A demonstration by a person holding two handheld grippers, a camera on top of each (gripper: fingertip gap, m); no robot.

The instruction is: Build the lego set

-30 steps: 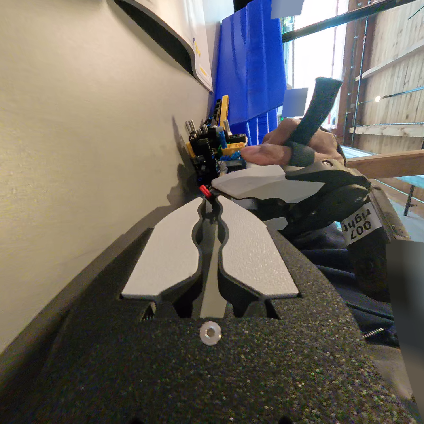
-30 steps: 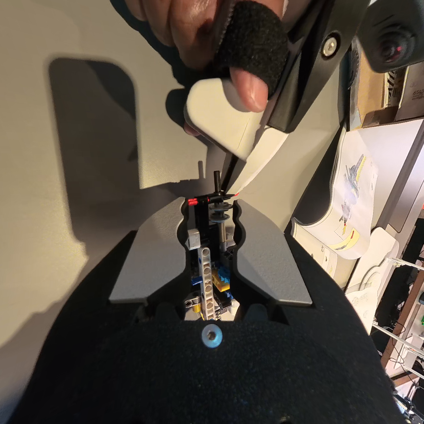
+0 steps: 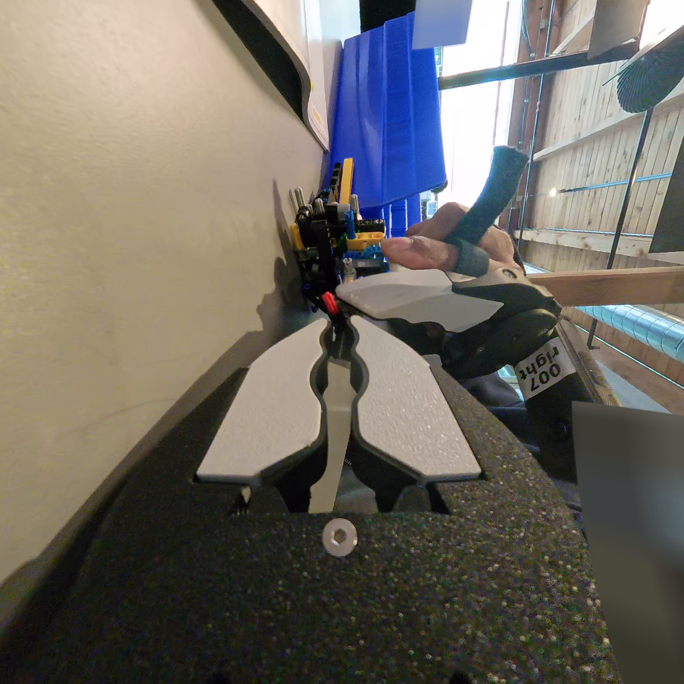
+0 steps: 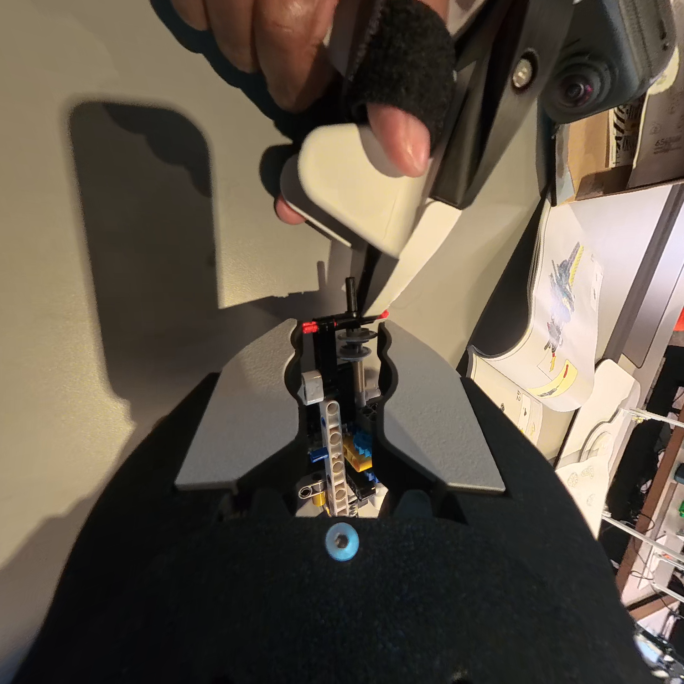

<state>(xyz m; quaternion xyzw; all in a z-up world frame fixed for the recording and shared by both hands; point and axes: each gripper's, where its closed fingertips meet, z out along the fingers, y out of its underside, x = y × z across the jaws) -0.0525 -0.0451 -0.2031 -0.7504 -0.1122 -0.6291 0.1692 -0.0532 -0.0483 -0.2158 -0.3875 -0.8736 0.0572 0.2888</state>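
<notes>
Little has moved, left gripper pinching red-tipped axle, right gripper clamping lego model, gripper label left unread.

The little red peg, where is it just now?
In the left wrist view the red peg sits just past the left gripper fingertips, on the Lego model's near end, beside the right gripper's tip.

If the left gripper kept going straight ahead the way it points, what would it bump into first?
Probably the lego model. The left gripper is shut on a thin black piece with a red tip, and the model sits right past that. The right gripper also crosses very close there, so depth is hard to judge.
</notes>
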